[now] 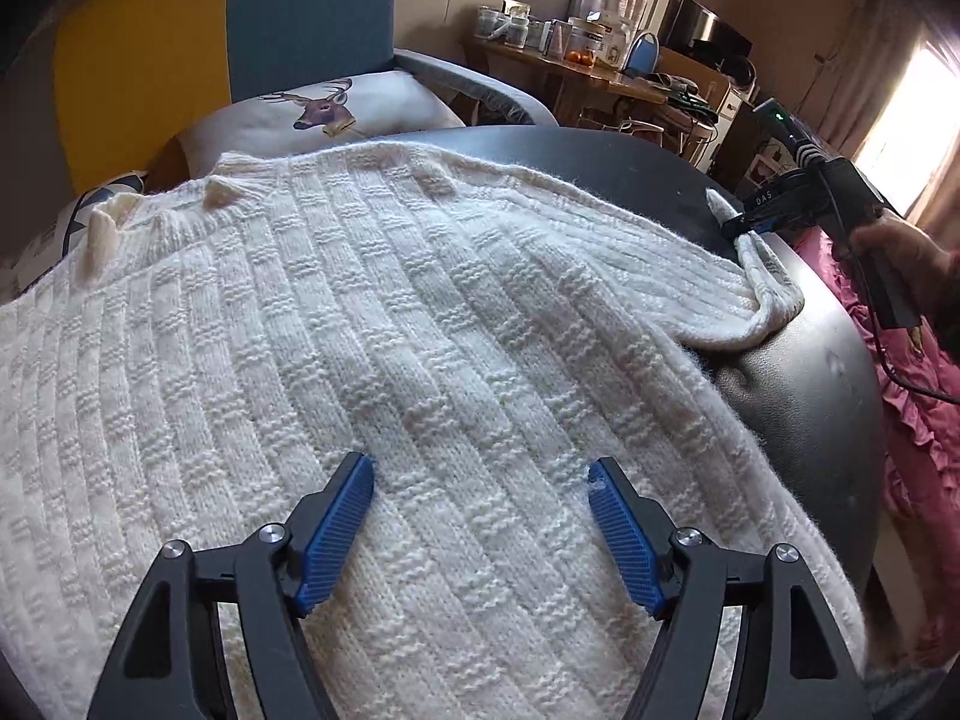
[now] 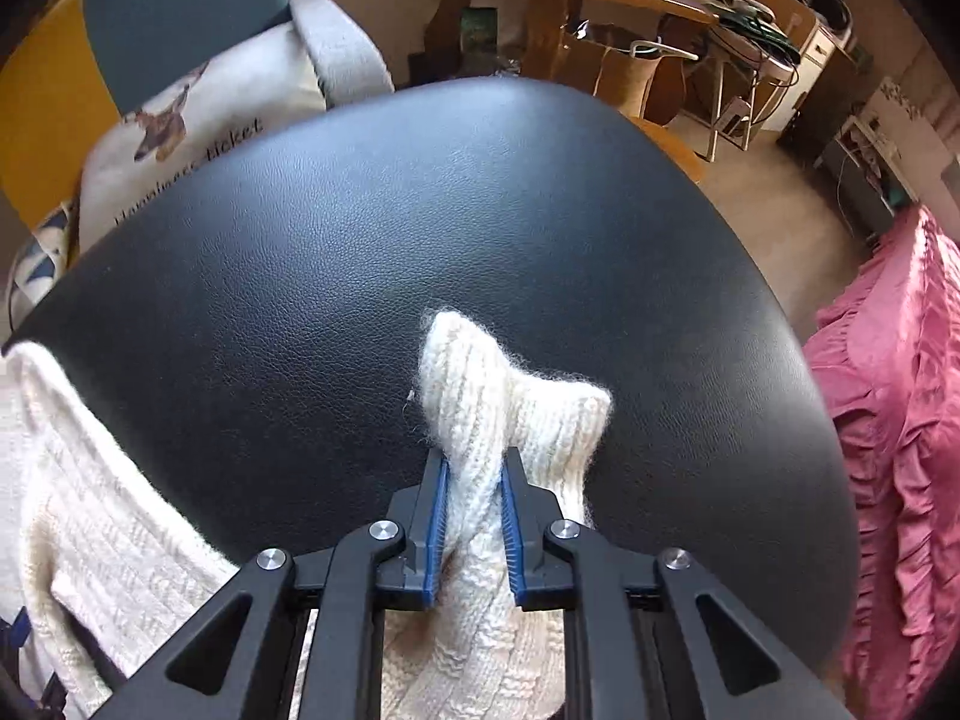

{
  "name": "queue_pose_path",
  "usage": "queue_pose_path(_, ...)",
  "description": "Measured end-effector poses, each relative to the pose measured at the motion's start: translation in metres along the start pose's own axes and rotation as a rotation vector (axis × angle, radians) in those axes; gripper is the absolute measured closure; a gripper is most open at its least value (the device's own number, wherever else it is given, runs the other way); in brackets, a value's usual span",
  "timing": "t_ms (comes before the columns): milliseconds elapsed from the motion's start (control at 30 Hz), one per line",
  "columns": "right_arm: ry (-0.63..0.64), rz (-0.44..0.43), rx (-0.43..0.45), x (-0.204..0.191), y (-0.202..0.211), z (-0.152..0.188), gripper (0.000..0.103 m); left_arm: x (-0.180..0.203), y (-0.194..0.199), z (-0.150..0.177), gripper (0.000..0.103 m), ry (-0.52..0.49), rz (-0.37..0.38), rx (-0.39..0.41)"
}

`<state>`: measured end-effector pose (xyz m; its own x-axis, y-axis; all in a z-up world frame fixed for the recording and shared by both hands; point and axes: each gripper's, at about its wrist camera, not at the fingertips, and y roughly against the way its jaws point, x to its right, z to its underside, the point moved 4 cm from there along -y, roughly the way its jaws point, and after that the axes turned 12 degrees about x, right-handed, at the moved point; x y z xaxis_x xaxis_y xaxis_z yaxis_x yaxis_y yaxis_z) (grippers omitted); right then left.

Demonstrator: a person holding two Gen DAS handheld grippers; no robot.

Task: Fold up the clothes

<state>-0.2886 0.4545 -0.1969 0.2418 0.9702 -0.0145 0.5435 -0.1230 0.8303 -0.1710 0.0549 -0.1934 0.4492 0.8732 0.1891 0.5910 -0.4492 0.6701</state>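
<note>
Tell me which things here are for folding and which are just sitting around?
For folding: white sweater, its sleeve cuff pinched in the right gripper, open left gripper, black table.

Just around: deer pillow, pink bedspread, cluttered wooden desk.

The sweater (image 1: 372, 324) lies spread on the table (image 1: 804, 396), its collar toward the far edge. The left gripper (image 1: 480, 474) sits over its near part. To the right, the right gripper (image 2: 474, 480) pinches 1 sleeve cuff (image 2: 480, 384) above bare tabletop. Behind the table stands a sofa (image 1: 228, 30) with a cushion (image 1: 312, 114) on it; a desk (image 1: 576, 78) stands farther back.
</note>
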Motion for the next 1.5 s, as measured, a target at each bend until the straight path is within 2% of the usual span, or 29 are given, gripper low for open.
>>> queue_pose_path(133,-0.091,-0.062,0.138,0.026,0.047,0.012,0.088,0.0,0.001,0.001,0.028,-0.004,-0.003,0.0)
queue_pose_path(267,-0.162,-0.117,0.259,0.058,0.109,0.048,0.088,0.002,0.0,0.002,0.026,-0.016,-0.014,0.003)
queue_pose_path(467,-0.269,-0.187,0.27,0.099,0.156,0.137,0.086,0.005,-0.003,0.0,0.024,-0.026,-0.035,-0.014)
queue_pose_path(533,-0.331,-0.238,0.27,0.109,0.166,0.166,0.078,0.004,-0.004,-0.003,0.024,-0.017,-0.034,-0.03)
queue_pose_path(667,-0.335,-0.182,0.3,0.124,0.197,0.196,0.077,-0.003,-0.002,-0.024,0.024,0.022,-0.035,-0.041)
queue_pose_path(800,-0.261,-0.167,0.302,0.117,0.214,0.187,0.077,0.003,0.003,-0.063,0.024,-0.019,-0.04,0.024)
queue_pose_path(867,-0.219,-0.168,0.281,0.103,0.2,0.174,0.077,0.015,0.001,-0.084,0.024,-0.061,-0.033,0.051)
queue_pose_path(967,-0.176,-0.16,0.181,0.084,0.164,0.167,0.077,0.035,-0.01,-0.109,0.024,-0.129,-0.017,0.068)
queue_pose_path(1133,-0.133,-0.075,0.055,0.074,0.109,0.167,0.077,0.056,-0.048,-0.122,0.024,-0.199,-0.003,0.01)
queue_pose_path(1267,-0.174,-0.048,0.089,0.087,0.097,0.151,0.08,0.057,-0.081,-0.119,0.024,-0.22,-0.02,-0.057)
queue_pose_path(1400,-0.187,-0.036,0.109,0.1,0.088,0.136,0.08,0.041,-0.091,-0.124,0.024,-0.141,-0.029,-0.063)
queue_pose_path(1500,-0.222,-0.074,0.12,0.105,0.093,0.13,0.08,0.018,-0.083,-0.131,0.024,-0.098,-0.045,-0.055)
